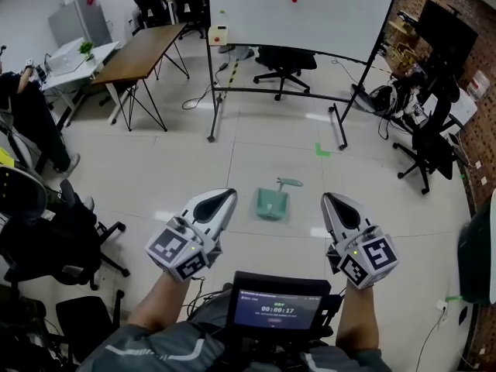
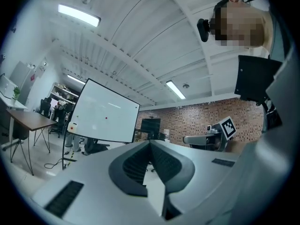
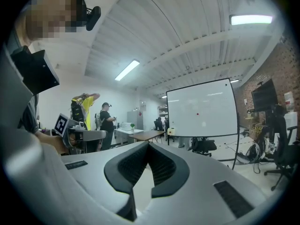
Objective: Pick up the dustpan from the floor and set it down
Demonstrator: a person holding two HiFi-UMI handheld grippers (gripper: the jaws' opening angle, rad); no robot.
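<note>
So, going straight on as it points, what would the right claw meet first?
The right claw points level, clear of the dustpan; the way looks free until, perhaps, the wooden table beside the whiteboard.

This is an open-plan office, maybe half lab. Well ahead of the fingers (image 1: 219,205), a big rolling whiteboard (image 1: 298,10) stands on a pale tiled floor (image 1: 256,142) with a black swivel chair (image 1: 283,62) behind it. Off to the fingers' left runs a long wooden desk (image 1: 139,51) on folding legs, and more swivel chairs crowd that side. To their right is a bare brick wall (image 2: 197,118) with a dark screen (image 1: 448,29). Strip lights (image 3: 251,19) hang from a white panelled ceiling (image 3: 187,36), and people (image 3: 105,118) stand further back.
</note>
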